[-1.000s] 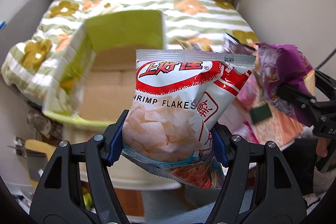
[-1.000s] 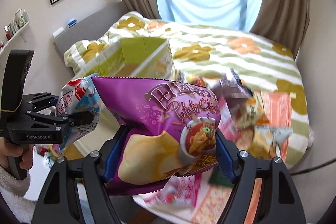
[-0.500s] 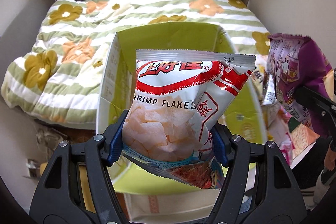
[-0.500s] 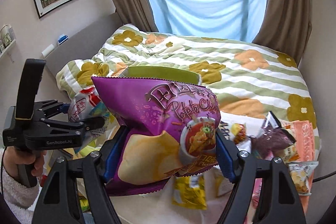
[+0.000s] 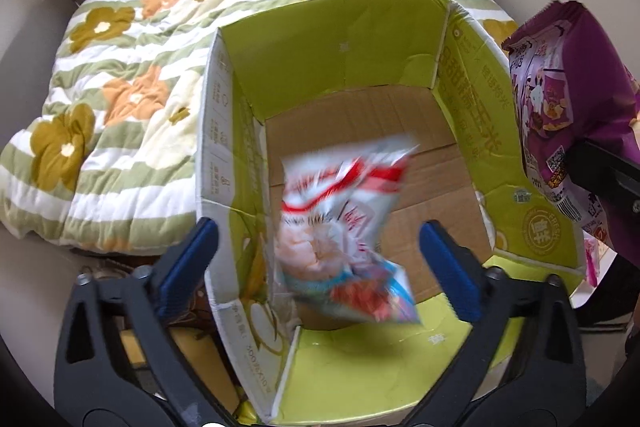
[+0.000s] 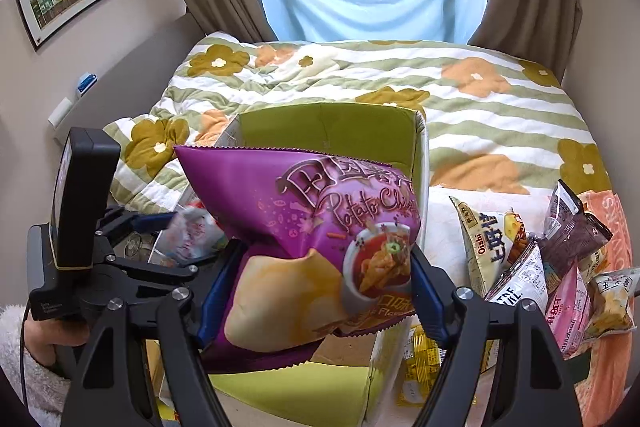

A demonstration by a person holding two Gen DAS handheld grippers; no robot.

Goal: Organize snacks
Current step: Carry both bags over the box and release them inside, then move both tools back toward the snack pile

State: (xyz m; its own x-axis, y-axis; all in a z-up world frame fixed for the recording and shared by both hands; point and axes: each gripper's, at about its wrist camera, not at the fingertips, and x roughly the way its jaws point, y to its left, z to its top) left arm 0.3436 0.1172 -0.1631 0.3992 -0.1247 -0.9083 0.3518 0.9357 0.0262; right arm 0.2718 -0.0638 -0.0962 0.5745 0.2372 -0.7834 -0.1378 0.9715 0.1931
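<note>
Two bags in play: the left tool (image 5: pixel 318 247), jaws just sprung wide, drops the shrimp flakes bag (image 5: pixel 344 239) into the green carton (image 5: pixel 332 39); the right tool (image 6: pixel 310 285) grips the purple potato chips bag (image 6: pixel 304 227), likely next over the carton.

The green box (image 5: pixel 472 131) stands open at the top, its brown floor bare toward twelve o'clock; a blurred white shrimp-flakes bag (image 5: pixel 344 227) fills the six o'clock part. The left gripper (image 5: pixel 320 255) has just spread its fingers (image 5: pixel 192 259) wide; the bag sits between them untouched. At three o'clock the purple chip bag (image 5: pixel 560 99) crowds the right wall. In the right wrist view a heap of snack packets (image 6: pixel 540 259) blocks the way at three o'clock. The bed (image 6: pixel 480 107) beyond lies free at twelve.
</note>
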